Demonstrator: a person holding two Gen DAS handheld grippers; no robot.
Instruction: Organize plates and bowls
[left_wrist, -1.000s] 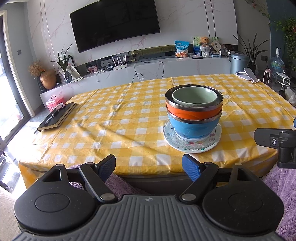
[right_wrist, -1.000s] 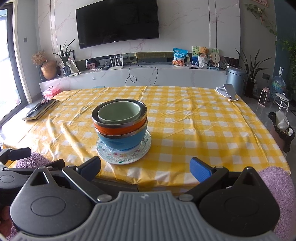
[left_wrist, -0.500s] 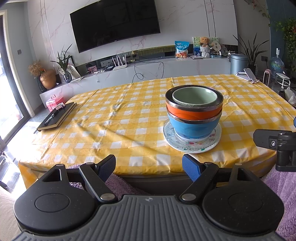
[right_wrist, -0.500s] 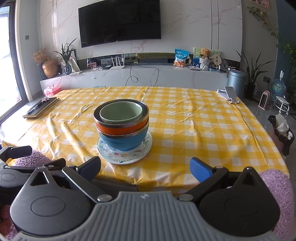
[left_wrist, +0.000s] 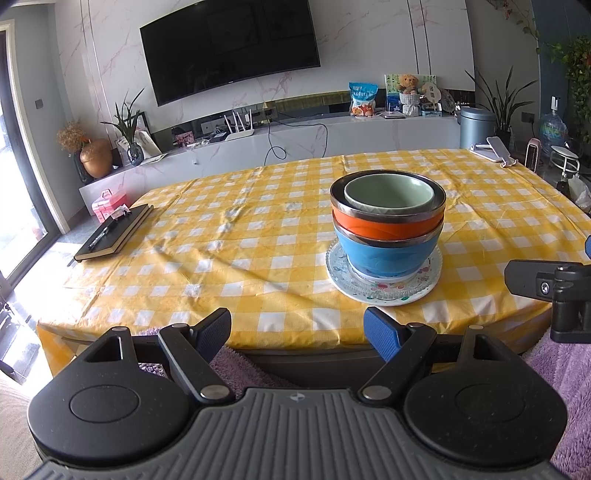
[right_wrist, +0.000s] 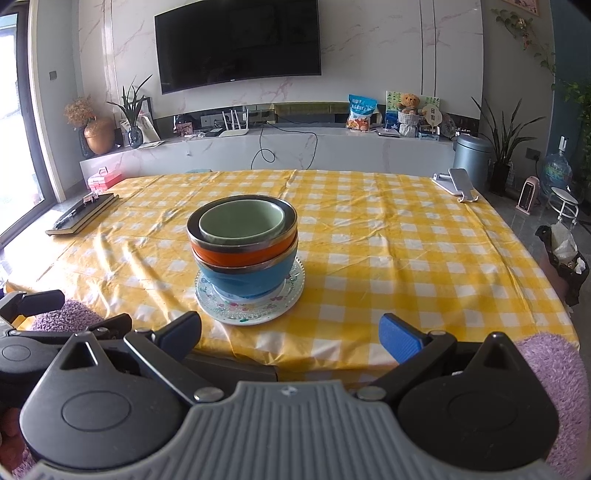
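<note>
Three nested bowls (left_wrist: 388, 225), green in orange in blue, on a floral plate (left_wrist: 384, 288) near the worktop (left_wrist: 240, 240) edge. Left gripper (left_wrist: 297, 332) and right gripper (right_wrist: 290, 332) fingers spread wide, empty, short of the edge.

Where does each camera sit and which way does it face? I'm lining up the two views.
Left wrist: behind the open left gripper, facing the yellow checked table, nested bowl stack ahead-right; right gripper's black body at right edge.
Right wrist: behind the open right gripper, stack ahead-left; left gripper's body at left edge.
Both share stack, patterned plate, wall television.
</note>
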